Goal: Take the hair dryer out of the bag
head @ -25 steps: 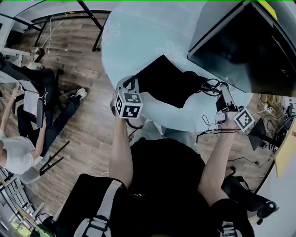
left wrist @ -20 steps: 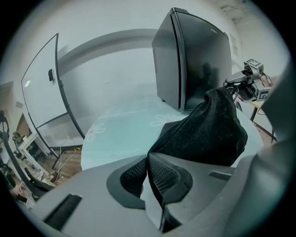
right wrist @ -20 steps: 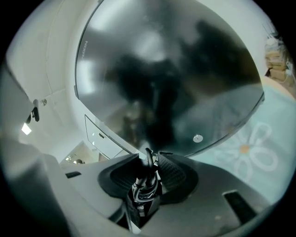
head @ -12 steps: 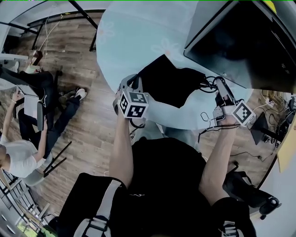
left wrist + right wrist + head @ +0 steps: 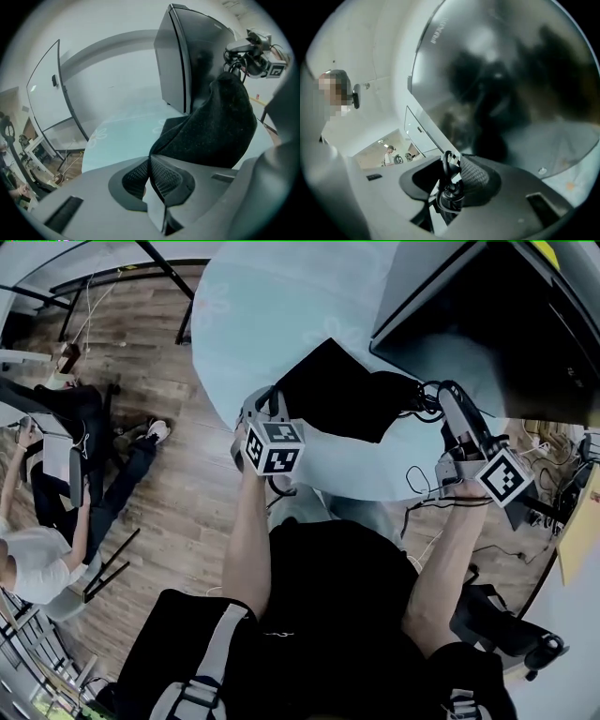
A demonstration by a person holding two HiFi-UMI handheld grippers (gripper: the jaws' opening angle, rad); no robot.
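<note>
While the left gripper (image 5: 150, 158) pinches the limp black fabric bag (image 5: 211, 131) by its near edge, the right gripper (image 5: 451, 165) clamps a thin black power cord (image 5: 448, 177) at the bag's far end. The hair dryer is unseen, presumably inside the bag: rigid, weighty. Its handle would give a surer hold than the slippery cord.

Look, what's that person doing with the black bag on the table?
A person has a gripper in each hand and is working on a black bag that lies on the light blue table. The left gripper is clamped on the bag's near edge. The right gripper grips a black cord at the bag's other end, raised off the table. The hair dryer itself doesn't show, so it's probably inside the bag.
</note>
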